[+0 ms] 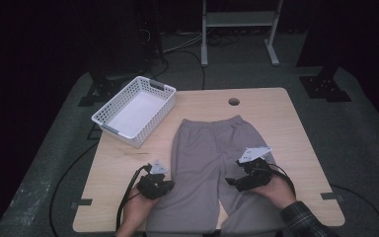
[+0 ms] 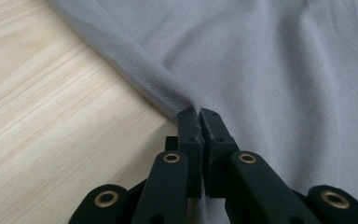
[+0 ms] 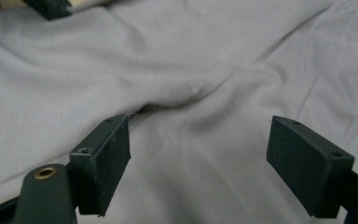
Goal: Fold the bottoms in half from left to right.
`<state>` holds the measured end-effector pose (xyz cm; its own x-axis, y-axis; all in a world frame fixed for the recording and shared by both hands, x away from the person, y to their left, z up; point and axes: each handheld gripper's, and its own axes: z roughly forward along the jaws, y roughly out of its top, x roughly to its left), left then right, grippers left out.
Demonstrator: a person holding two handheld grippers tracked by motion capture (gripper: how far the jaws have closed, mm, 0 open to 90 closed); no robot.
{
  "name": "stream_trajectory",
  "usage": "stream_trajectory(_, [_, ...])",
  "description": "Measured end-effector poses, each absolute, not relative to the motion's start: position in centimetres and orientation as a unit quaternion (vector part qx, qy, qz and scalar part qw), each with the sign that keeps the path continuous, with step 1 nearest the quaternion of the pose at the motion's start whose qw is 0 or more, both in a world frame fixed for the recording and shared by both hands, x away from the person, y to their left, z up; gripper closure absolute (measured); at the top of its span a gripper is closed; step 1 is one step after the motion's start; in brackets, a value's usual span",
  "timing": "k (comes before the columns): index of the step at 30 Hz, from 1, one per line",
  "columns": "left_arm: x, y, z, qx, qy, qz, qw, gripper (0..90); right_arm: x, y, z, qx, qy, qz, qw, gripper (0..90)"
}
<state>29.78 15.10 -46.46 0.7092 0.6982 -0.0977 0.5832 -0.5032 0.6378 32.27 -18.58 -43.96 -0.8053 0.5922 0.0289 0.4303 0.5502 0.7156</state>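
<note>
Grey trousers lie flat on the wooden table, waistband at the far end and legs toward the person. My left gripper sits at the outer edge of the left leg. In the left gripper view its jaws are pressed together on the rolled edge of the fabric. My right gripper hovers over the inner part of the right leg near the crotch. Its jaws stand wide apart above creased cloth, with nothing pinched between them.
A white slatted basket stands empty at the table's far left corner. A round cable hole sits near the far edge. Cables trail from both grippers off the near edge. Bare wood lies left of the trousers.
</note>
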Motion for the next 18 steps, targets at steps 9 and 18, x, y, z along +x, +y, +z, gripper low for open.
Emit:
stream_trajectory(9, [29.8, 13.2, -46.5, 0.869, 0.352, 0.082, 0.338, 87.6, 33.9, -17.1, -42.9, 0.293, 0.870, 0.382, 0.107, 20.5])
stream_trajectory(18, [30.1, 11.7, -46.5, 0.876, 0.335, 0.080, 0.337, 87.6, 35.2, -15.4, -42.1, 0.289, 0.868, 0.391, 0.106, 20.5])
